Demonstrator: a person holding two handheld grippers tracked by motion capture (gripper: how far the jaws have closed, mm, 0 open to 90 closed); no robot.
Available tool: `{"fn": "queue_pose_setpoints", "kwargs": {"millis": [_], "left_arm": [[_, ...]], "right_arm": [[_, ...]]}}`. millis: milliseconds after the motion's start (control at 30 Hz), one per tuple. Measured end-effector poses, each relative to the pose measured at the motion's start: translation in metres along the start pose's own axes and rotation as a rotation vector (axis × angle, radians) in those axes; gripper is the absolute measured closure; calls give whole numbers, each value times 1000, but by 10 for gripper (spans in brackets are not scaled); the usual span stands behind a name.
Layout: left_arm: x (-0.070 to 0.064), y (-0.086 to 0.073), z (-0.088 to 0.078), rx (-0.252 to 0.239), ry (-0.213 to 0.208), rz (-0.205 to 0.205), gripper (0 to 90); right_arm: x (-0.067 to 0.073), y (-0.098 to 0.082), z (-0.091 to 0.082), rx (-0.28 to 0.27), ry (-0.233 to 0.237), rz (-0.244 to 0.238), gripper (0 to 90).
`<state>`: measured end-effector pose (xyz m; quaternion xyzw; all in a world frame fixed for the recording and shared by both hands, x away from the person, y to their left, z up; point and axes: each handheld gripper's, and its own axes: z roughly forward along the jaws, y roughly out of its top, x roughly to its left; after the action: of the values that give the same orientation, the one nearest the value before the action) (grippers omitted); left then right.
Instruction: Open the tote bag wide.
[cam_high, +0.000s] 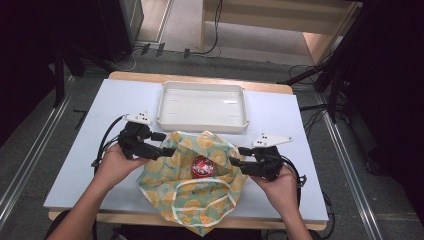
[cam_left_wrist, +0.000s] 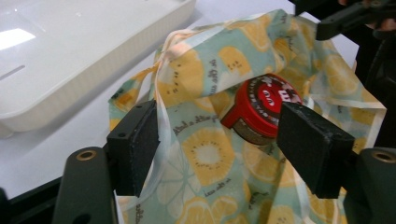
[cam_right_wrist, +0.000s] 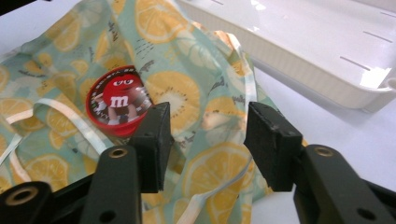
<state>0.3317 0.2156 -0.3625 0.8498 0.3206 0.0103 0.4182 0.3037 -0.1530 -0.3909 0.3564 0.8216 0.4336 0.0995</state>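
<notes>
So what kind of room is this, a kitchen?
Probably not: it looks like a lab or workshop. Cables trail over the grey floor, metal rails run beside the table, and dark equipment stands surround it.

A cloth (cam_high: 195, 185) lies spread on the near middle of the table (cam_high: 75, 165), its near corner hanging over the table's front edge. A round tin (cam_high: 202, 166) sits on the cloth, near its centre, with folds of cloth raised around it. Behind the cloth, toward the far edge, stands a tray (cam_high: 202, 106), its near rim just beside the cloth's far corner. The left gripper (cam_high: 162, 151) is at the cloth's left edge, the right gripper (cam_high: 235, 161) at its right edge, the tin between them.
</notes>
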Motion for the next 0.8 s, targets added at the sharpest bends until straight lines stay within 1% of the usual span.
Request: {"fn": "queue_pose_setpoints", "kwargs": {"millis": [33, 133, 167, 200, 233, 267, 333, 400, 433, 500, 533, 567, 600, 633, 667, 700, 733, 767, 800], "left_arm": [[-3, -1, -2, -4, -11, 0, 316], [-10, -3, -3, -3, -18, -7, 332], [-10, -3, -3, -3, -18, -7, 331], [-13, -6, -3, 3, -14, -14, 332], [-15, -7, -5, 7, -2, -7, 334], [-16, -8, -7, 0, 3, -10, 334], [-16, -8, -11, -8, 2, -11, 333], [-17, -10, -19, -25, -16, -21, 348], [-17, -10, -19, -25, -16, -21, 360], [-22, -11, -20, -1, -12, -12, 363], [-26, -12, -22, 7, -6, -6, 363], [-26, -12, -22, 7, -6, -6, 362], [-27, -13, -25, -1, -5, -1, 362], [-26, -13, -27, -10, -7, -4, 363], [-25, -14, -30, -14, -6, -16, 363], [-24, -16, -36, -34, 2, -21, 363], [-24, -16, -36, -34, 2, -21, 363], [-23, -17, -42, -47, 10, -25, 363], [-23, -17, -42, -47, 10, -25, 363]], "right_arm": [[-1, 1, 1, -3, -3, 0, 482], [-5, 2, 3, -4, -6, 6, 459], [-5, 2, 3, -4, -6, 6, 459], [-8, 1, 7, 1, -5, 10, 455], [-9, 1, 8, 3, -3, 16, 455], [-10, 0, 9, 2, -4, 18, 455], [-10, 0, 10, 2, -2, 17, 458], [-11, -2, 11, -3, 2, 12, 469], [-11, -2, 11, -4, 4, 13, 473], [-11, -2, 13, -1, 7, 5, 476], [-10, -2, 14, 1, 6, 4, 479], [-10, -2, 14, 1, 6, 4, 479], [-10, -2, 16, 6, 8, 0, 485], [-10, -2, 17, 5, 10, -4, 492], [-10, -2, 17, 5, 10, -4, 492], [-10, -2, 18, 7, 13, -9, 500], [-10, -2, 18, 7, 13, -9, 500], [-10, -2, 19, 9, 16, -13, 525], [-10, -2, 20, 10, 17, -14, 534]]}}
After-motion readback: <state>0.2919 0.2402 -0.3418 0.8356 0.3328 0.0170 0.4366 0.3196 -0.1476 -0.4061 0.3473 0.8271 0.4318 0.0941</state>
